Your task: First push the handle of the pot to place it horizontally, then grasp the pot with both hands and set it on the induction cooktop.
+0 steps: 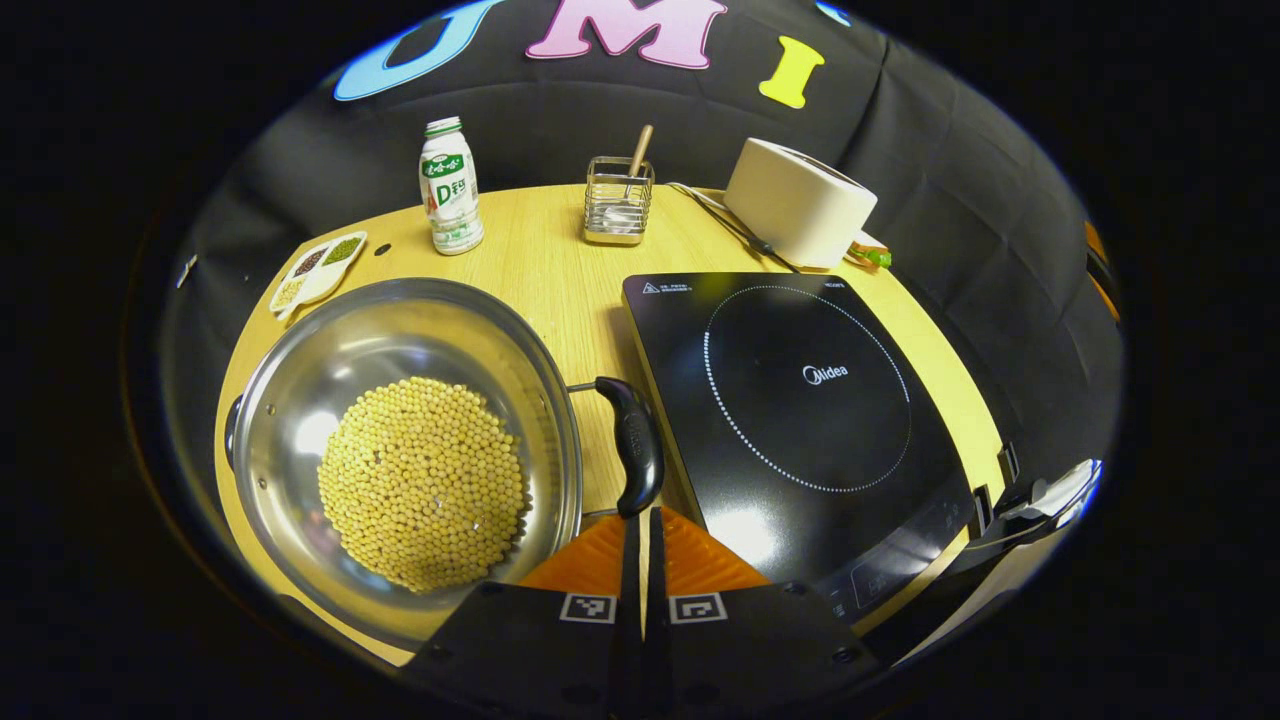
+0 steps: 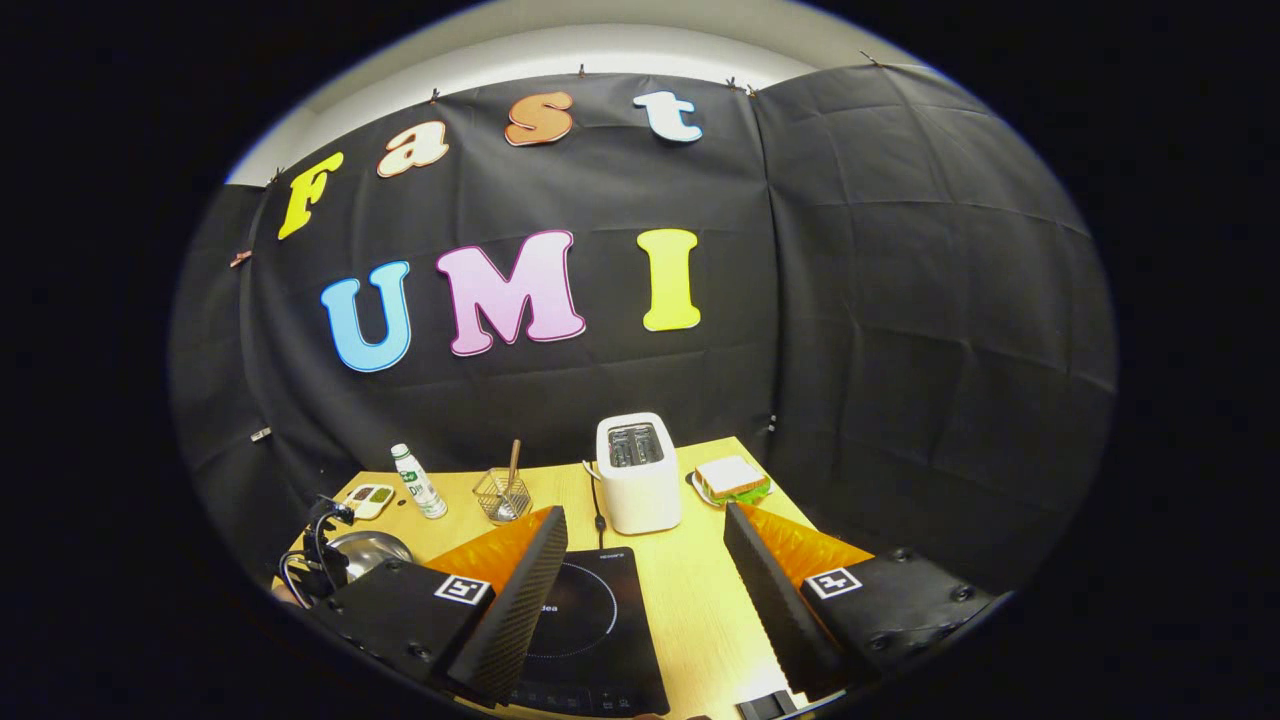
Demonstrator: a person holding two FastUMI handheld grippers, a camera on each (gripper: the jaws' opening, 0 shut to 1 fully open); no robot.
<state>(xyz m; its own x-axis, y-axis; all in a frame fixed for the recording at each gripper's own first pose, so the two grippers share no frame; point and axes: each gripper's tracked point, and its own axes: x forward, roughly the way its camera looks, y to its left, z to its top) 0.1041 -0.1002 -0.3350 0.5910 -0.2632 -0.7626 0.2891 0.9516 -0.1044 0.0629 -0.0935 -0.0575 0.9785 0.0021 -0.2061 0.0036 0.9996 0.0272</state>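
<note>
In the left gripper view a steel pot [image 1: 300, 400] holding soybeans [image 1: 425, 482] sits on the wooden table, left of the black induction cooktop [image 1: 800, 400]. The pot's black side handle [image 1: 632, 440] lies between pot and cooktop. My left gripper [image 1: 641, 515] is shut with nothing between its fingers, its tips touching the handle's near end. My right gripper [image 2: 645, 512] is open above the table's front, with the cooktop [image 2: 585, 620] below the gap. In the right gripper view the pot [image 2: 370, 548] sits at the far left.
At the back of the table [image 1: 540, 270] stand a milk bottle [image 1: 450, 190], a wire utensil holder [image 1: 618, 205] and a white toaster [image 1: 795, 200]. A small dish of beans [image 1: 318, 270] lies behind the pot. A sandwich [image 2: 732, 480] lies right of the toaster [image 2: 638, 472].
</note>
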